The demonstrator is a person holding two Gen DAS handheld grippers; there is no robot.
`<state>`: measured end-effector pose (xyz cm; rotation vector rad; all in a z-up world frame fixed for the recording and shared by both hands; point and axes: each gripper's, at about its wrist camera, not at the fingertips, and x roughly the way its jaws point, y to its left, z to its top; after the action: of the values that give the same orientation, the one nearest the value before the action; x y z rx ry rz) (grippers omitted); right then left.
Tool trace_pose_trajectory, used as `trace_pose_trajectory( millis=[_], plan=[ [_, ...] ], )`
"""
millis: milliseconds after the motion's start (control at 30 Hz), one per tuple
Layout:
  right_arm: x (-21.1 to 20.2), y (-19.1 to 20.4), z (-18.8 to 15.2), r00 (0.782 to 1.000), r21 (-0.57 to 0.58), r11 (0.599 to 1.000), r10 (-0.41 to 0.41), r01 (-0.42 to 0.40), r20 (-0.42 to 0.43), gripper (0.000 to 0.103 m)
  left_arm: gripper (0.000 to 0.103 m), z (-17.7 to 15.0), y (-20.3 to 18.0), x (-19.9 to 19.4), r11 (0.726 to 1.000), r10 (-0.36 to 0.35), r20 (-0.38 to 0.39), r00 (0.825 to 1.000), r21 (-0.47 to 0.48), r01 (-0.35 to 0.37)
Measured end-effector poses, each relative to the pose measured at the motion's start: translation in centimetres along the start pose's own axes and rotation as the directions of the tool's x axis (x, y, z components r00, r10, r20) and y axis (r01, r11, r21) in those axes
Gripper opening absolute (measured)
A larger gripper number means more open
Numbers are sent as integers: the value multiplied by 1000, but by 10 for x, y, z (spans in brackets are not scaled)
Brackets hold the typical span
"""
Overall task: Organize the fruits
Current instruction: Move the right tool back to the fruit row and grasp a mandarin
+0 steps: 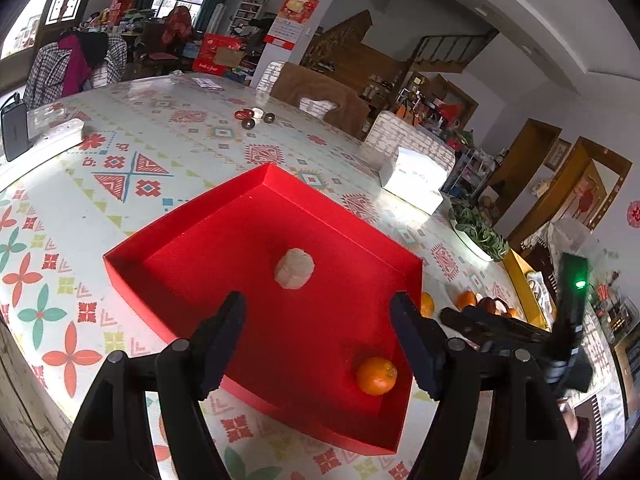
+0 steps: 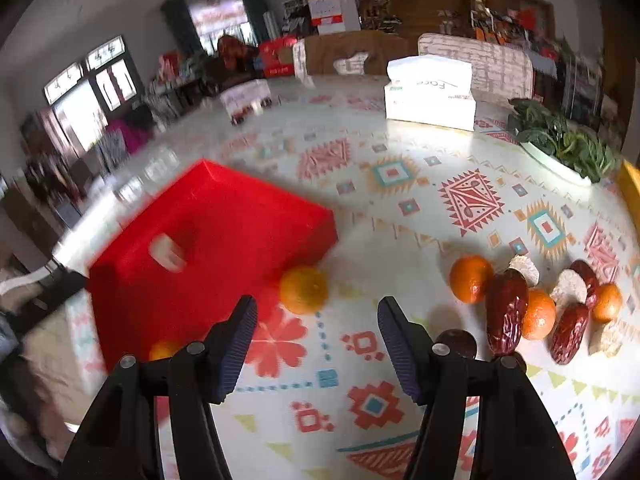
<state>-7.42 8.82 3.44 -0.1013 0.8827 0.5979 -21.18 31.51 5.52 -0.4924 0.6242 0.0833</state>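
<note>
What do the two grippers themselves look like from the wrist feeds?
The left gripper and the right gripper match: glossy black plastic frames with triangular cutouts, round silver pivot pins, and two wedge-shaped fingers faced with dark ribbed pads. A green light glows on the right unit's black body. No cables or sleeves are visible.

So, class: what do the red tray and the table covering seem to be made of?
Red tray: probably matte cardboard, given its thin folded walls and crisp corners. Table covering: likely glossy plastic or vinyl, since its printed pattern carries bright window glare.
</note>
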Motion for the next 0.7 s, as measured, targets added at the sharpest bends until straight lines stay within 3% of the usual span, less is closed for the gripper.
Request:
trace_pose_trajectory(
  millis=[100,267,367,433,467,700],
  plan=[
    [14,4,-2,999,-61,997,-51,50,-10,65,73,0,0,1,1000,2,-2,1000,2,-2],
    [31,4,1,999,-95,995,-33,31,-24,63,73,-1,-4,8,1000,-2,-19,1000,11,2],
    [41,5,6,999,-100,995,-29,26,-26,57,73,-2,-10,11,1000,-5,-31,1000,26,6],
    [46,3,6,999,-82,997,-4,1,-40,47,73,-3,-15,12,999,-9,-37,999,39,10],
    [50,1,7,998,-68,998,16,-20,-58,36,73,-3,-18,13,999,-9,-39,999,45,11],
    [20,-23,-5,999,40,998,47,-46,-20,36,73,-7,-41,11,995,-25,-55,998,96,30]
  ],
)
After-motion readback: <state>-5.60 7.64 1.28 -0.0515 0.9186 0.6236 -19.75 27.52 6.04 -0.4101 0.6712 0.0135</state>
